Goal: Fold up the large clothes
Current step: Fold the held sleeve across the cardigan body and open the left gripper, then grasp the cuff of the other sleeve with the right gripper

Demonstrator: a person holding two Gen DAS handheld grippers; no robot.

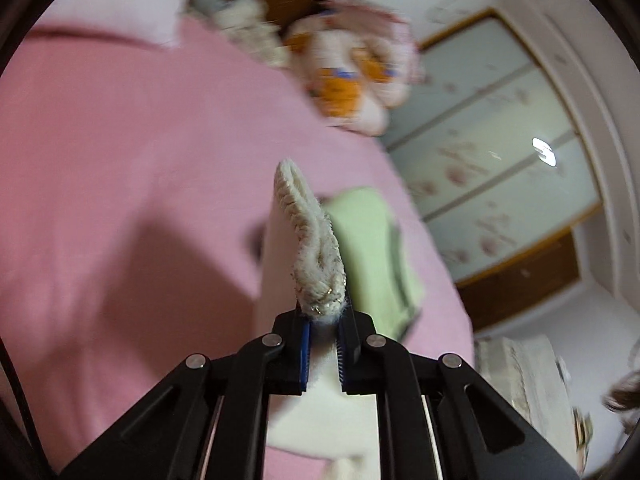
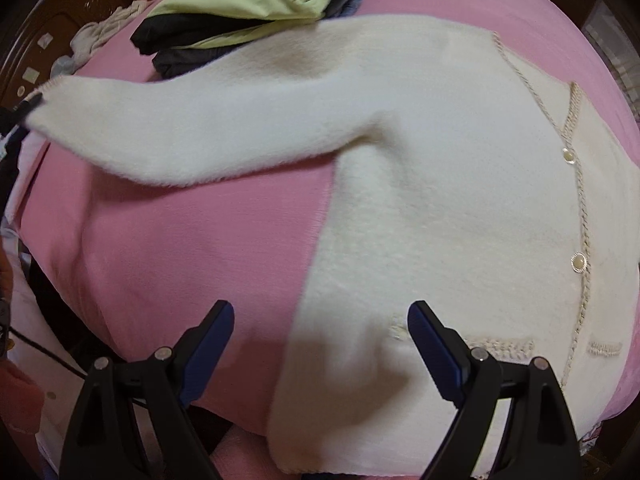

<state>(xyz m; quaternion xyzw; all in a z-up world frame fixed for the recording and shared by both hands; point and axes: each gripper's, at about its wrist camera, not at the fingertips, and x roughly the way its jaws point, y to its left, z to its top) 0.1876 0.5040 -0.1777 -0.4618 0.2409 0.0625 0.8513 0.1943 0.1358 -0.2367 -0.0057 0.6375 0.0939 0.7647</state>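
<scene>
Sleeve [image 2: 200, 132] runs leftward from the cardigan [image 2: 460, 220] body, its cuff [image 1: 316, 248] pinched in the left gripper [image 1: 324, 316]; right gripper [image 2: 320, 332] hovers spread, probably above the hem.

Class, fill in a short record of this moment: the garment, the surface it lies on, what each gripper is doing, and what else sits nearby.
garment: white fuzzy cardigan, spread flat, buttons facing up
surface: pink bedsheet
left gripper: shut on the sleeve cuff
right gripper: open, above the cardigan's lower hem, holding nothing
sleeve: stretched out sideways from the body
nearby: pile of folded clothes, light green on top, beyond the sleeve
</scene>
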